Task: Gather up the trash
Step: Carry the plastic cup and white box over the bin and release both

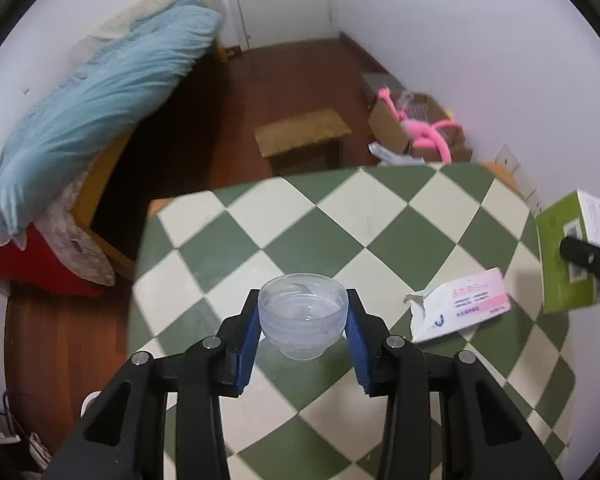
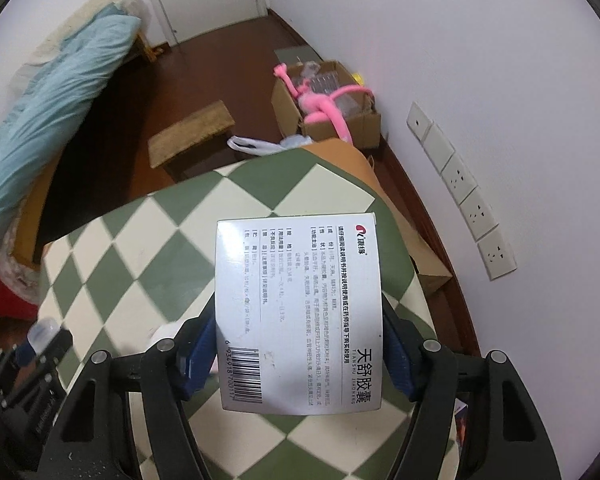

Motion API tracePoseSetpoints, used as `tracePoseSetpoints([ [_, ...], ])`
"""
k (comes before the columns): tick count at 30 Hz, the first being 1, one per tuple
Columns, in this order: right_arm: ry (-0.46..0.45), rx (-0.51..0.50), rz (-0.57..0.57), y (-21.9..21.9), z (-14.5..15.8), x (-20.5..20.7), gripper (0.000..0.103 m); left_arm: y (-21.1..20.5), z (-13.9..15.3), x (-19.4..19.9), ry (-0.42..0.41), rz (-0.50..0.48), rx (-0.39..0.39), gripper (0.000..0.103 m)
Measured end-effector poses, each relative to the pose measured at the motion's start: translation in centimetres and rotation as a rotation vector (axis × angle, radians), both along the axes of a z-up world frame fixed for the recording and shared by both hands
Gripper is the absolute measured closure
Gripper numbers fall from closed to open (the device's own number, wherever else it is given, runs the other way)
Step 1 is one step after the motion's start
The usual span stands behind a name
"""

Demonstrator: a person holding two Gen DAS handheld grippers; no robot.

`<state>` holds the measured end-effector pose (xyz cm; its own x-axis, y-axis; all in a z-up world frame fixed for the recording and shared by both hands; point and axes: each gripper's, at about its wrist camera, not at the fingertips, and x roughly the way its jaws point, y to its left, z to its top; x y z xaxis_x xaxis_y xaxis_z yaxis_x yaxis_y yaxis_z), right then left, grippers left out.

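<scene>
My left gripper is shut on a clear plastic cup, held just above the green-and-cream checkered table. The cup also shows at the far left of the right wrist view. My right gripper is shut on a white and green medicine box, held above the table. The same box shows at the right edge of the left wrist view. A torn white and pink carton lies on the table right of the cup.
Beyond the table stand a small brown stool, a cardboard box with a pink plush toy, and a bed with a blue cover. A brown paper bag leans between table and wall. Wall sockets are at the right.
</scene>
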<state>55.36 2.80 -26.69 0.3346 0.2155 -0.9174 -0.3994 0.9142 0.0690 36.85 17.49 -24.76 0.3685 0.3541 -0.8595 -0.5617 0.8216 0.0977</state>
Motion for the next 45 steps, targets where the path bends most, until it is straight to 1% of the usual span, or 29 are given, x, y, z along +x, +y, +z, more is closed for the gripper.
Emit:
tracePoseSetpoints([
  [4, -0.041, 0.048, 0.031, -0.5, 2.9, -3.2, 0.031, -0.3, 3.4, -2.7, -0.049, 0.019, 0.023, 0.067],
  [8, -0.071, 0.119, 0.058, -1.0, 6.2, -7.2, 0.031, -0.7, 6.9, -6.6, -0.098, 0.037, 0.036, 0.067],
  [12, -0.092, 0.187, 0.091, -1.3, 9.2, -11.4, 0.031, -1.0, 9.8, -10.6, -0.139, 0.055, 0.044, 0.067],
  [16, -0.106, 0.246, 0.130, -1.1, 11.8, -16.1, 0.031, -0.7, 12.1, -14.9, -0.172, 0.075, 0.060, 0.067],
  [21, -0.114, 0.294, 0.196, 0.2, 14.2, -21.9, 0.031, 0.5, 14.0, -21.0, -0.207, 0.115, 0.057, 0.067],
  [24, -0.110, 0.325, 0.239, 1.7, 15.3, -25.7, 0.031, 1.8, 14.5, -24.5, -0.218, 0.150, 0.051, 0.067],
  [27, -0.083, 0.356, 0.289, 3.5, 15.7, -29.6, 0.031, 3.9, 14.5, -28.9, -0.222, 0.203, 0.037, 0.067],
  [30, -0.043, 0.373, 0.351, 6.0, 15.2, -33.5, 0.031, 6.4, 13.6, -33.1, -0.214, 0.262, 0.000, 0.067],
  [32, -0.005, 0.375, 0.395, 8.0, 14.2, -36.0, 0.031, 8.3, 12.4, -35.7, -0.199, 0.308, -0.023, 0.067],
  [34, 0.046, 0.360, 0.441, 10.7, 12.4, -38.6, 0.031, 10.4, 10.6, -38.2, -0.171, 0.363, -0.042, 0.067],
  [37, 0.118, 0.326, 0.493, 14.5, 9.2, -40.9, 0.031, 13.8, 7.1, -41.8, -0.129, 0.452, -0.113, 0.067],
  [39, 0.166, 0.295, 0.531, 17.4, 6.7, -42.5, 0.031, 16.6, 3.6, -44.2, -0.098, 0.518, -0.196, 0.067],
  [40, 0.192, 0.278, 0.548, 19.0, 5.3, -43.4, 0.031, 17.2, 2.3, -45.1, -0.086, 0.537, -0.224, 0.067],
  [42, 0.237, 0.240, 0.584, 21.9, 2.6, -44.6, 0.031, 19.4, -1.5, -46.8, -0.061, 0.590, -0.312, 0.067],
  [43, 0.256, 0.222, 0.595, 23.1, 1.3, -45.0, 0.031, 20.0, -3.0, -47.5, -0.049, 0.610, -0.347, 0.067],
  [44, 0.272, 0.186, 0.616, 24.9, -0.4, -45.8, 0.031, 20.5, -4.4, -47.9, -0.039, 0.626, -0.386, 0.067],
  [45, 0.284, 0.163, 0.627, 26.1, -1.6, -46.1, 0.031, 21.3, -6.7, -48.4, -0.032, 0.641, -0.469, 0.067],
])
